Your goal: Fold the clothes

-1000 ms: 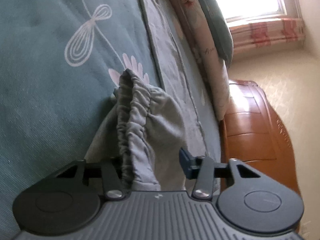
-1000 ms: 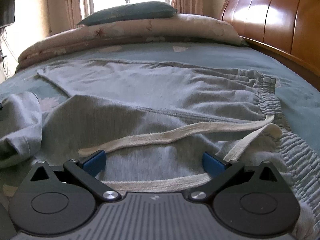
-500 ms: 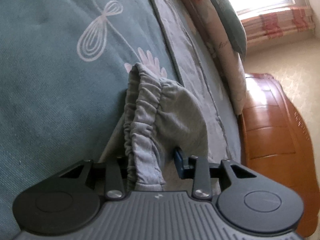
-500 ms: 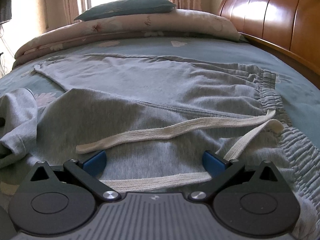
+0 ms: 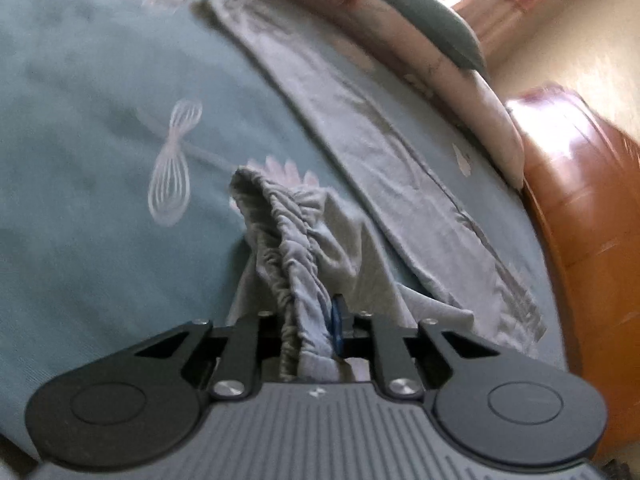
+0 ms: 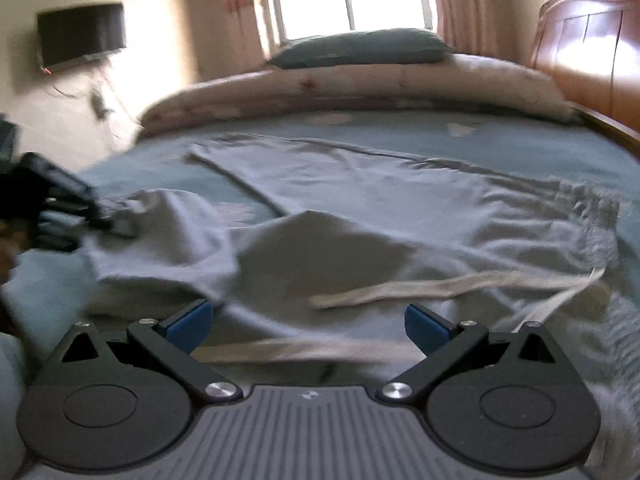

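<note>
**Grey trousers spread on the bed**

Grey trousers point(image 6: 400, 216) lie across the teal bed point(image 5: 80, 160), near its wooden headboard point(image 6: 592, 52). Left gripper point(image 5: 310, 320) pinches their elastic cuff point(image 5: 288, 240); right gripper point(image 6: 306, 320) hovers spread above the drawstring point(image 6: 440, 284).

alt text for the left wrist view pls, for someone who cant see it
The left gripper, black with blue pads, is clamped on the gathered elastic cuff of grey cotton sweatpants spread on a teal patterned bedspread. Beyond lie a rolled floral quilt, a dark pillow and a wooden headboard.
</note>
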The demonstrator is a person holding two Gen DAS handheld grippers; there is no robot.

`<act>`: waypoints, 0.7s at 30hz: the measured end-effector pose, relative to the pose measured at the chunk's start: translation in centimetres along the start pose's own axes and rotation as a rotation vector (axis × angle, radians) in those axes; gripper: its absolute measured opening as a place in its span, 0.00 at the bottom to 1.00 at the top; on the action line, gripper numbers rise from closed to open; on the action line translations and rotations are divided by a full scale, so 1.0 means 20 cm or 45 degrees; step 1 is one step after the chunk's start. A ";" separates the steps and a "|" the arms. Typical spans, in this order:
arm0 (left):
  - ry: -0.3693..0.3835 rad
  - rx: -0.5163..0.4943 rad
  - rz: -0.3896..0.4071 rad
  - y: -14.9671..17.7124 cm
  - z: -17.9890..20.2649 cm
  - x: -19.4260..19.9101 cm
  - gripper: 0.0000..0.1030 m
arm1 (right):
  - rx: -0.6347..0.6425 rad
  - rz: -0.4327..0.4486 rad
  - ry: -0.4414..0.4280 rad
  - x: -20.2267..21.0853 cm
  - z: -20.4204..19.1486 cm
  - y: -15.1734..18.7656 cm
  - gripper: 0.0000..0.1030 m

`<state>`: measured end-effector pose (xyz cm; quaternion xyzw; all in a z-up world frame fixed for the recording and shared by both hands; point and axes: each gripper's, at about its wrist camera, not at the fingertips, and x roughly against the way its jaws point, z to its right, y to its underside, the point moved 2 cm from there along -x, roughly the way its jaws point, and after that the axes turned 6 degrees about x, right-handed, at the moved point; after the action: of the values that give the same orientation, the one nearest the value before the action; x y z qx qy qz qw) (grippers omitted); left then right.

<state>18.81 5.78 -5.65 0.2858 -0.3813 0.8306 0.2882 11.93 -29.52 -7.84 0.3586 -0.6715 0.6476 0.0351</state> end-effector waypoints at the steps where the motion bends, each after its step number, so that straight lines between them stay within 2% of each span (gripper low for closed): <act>1: -0.024 -0.037 0.011 -0.03 0.00 0.03 0.12 | 0.004 0.008 -0.035 0.02 -0.01 0.00 1.00; 5: -0.096 -0.128 0.076 -0.16 -0.03 0.21 0.12 | -0.131 -0.049 -0.112 0.01 0.05 0.08 1.00; 7: -0.119 -0.155 0.121 -0.24 -0.05 0.29 0.12 | -0.199 -0.079 -0.108 -0.01 0.08 0.11 1.00; 14: -0.272 -0.182 0.212 -0.42 -0.25 0.53 0.12 | -0.141 -0.081 -0.040 -0.08 0.03 0.10 1.00; 21: -0.386 -0.085 0.242 -0.47 -0.54 0.64 0.12 | -0.078 -0.098 0.025 -0.10 -0.01 0.12 1.00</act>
<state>13.98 22.92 1.70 0.3606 -0.4729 0.7885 0.1570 12.12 -28.66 -10.83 0.3763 -0.6763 0.6285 0.0774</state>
